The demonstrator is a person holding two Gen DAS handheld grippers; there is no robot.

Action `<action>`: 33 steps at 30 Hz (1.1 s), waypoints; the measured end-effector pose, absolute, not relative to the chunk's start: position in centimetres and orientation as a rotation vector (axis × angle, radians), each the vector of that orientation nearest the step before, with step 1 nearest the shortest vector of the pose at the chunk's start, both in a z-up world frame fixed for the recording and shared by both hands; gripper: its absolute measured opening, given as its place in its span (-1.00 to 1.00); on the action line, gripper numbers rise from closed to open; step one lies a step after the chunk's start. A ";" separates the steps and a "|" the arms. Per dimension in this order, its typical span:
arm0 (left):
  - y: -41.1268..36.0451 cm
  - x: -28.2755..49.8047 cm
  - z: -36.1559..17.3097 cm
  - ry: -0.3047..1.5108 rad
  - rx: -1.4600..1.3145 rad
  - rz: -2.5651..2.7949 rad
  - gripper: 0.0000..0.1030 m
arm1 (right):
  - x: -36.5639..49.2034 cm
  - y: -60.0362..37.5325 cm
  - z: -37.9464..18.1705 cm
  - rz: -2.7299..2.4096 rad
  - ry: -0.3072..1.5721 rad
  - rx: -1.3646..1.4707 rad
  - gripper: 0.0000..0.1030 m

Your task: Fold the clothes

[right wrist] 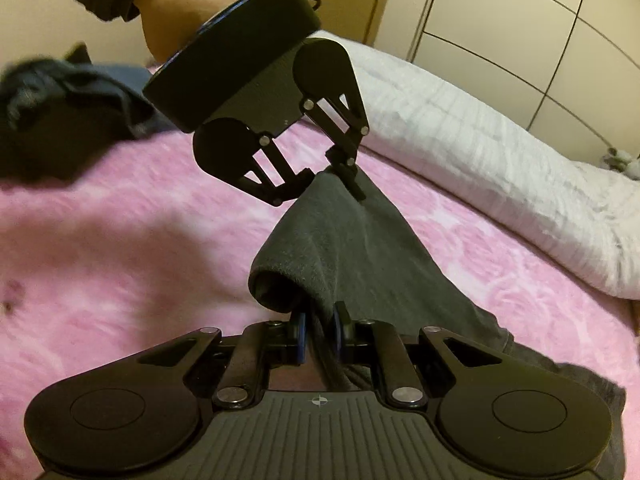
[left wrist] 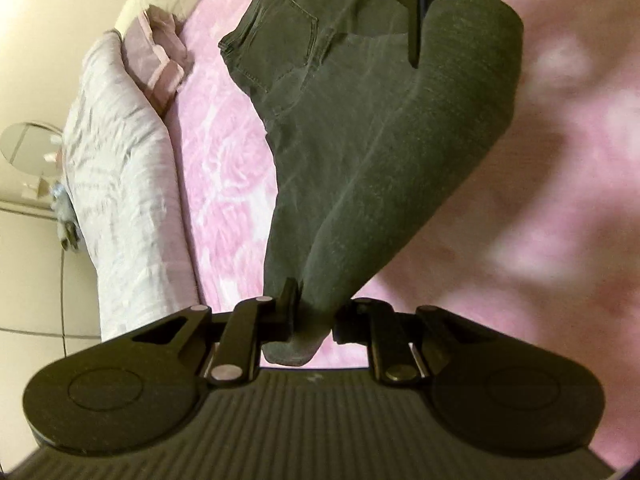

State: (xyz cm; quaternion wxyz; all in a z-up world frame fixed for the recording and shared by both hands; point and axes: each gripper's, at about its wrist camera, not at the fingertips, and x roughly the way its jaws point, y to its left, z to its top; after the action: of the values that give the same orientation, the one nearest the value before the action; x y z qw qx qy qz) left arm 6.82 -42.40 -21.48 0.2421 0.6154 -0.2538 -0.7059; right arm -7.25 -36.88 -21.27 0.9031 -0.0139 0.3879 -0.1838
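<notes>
Dark grey jeans (left wrist: 340,140) lie lengthwise on a pink blanket (left wrist: 224,160), waist and back pocket at the far end. The leg end is lifted off the bed and stretched between both grippers. My left gripper (left wrist: 310,312) is shut on the hem. In the right wrist view the same left gripper (right wrist: 332,184), held by a person's hand (right wrist: 176,20), pinches the raised cloth from above. My right gripper (right wrist: 320,336) is shut on the other corner of the jeans (right wrist: 352,248). From the left wrist view the right gripper (left wrist: 416,52) shows at the top edge, clamped on the fold.
A rolled white quilt (right wrist: 500,160) runs along the bed's far side, with a pink pillow (left wrist: 160,52) beside it. A heap of dark clothes (right wrist: 60,120) sits at the left on the blanket (right wrist: 120,240). Wardrobe doors (right wrist: 520,20) stand behind the bed.
</notes>
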 end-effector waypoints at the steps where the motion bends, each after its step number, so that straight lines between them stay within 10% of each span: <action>1: -42.1 6.8 -20.5 -0.654 1.695 -1.930 -0.75 | -7.4 -36.5 -20.7 -0.374 0.785 -0.003 -0.77; 15: -54.2 -10.5 -7.2 -0.424 1.648 -1.906 -0.73 | -21.1 -47.0 -12.3 -0.502 0.444 0.421 -0.77; 29: -75.6 -26.6 -18.8 -0.233 1.695 -1.910 -0.36 | -42.6 -69.4 -23.7 -0.648 0.365 1.056 -0.74; 33: -77.1 -25.5 -20.1 -0.068 1.659 -1.869 -0.31 | -45.9 -71.7 -27.6 -0.685 0.410 1.234 -0.40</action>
State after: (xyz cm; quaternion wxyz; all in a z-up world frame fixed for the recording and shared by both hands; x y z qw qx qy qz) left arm -25.48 -77.15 -20.09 0.3152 0.6299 -0.0259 -0.7094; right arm -45.88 -71.73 -27.60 0.7418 0.5631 0.1870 -0.3124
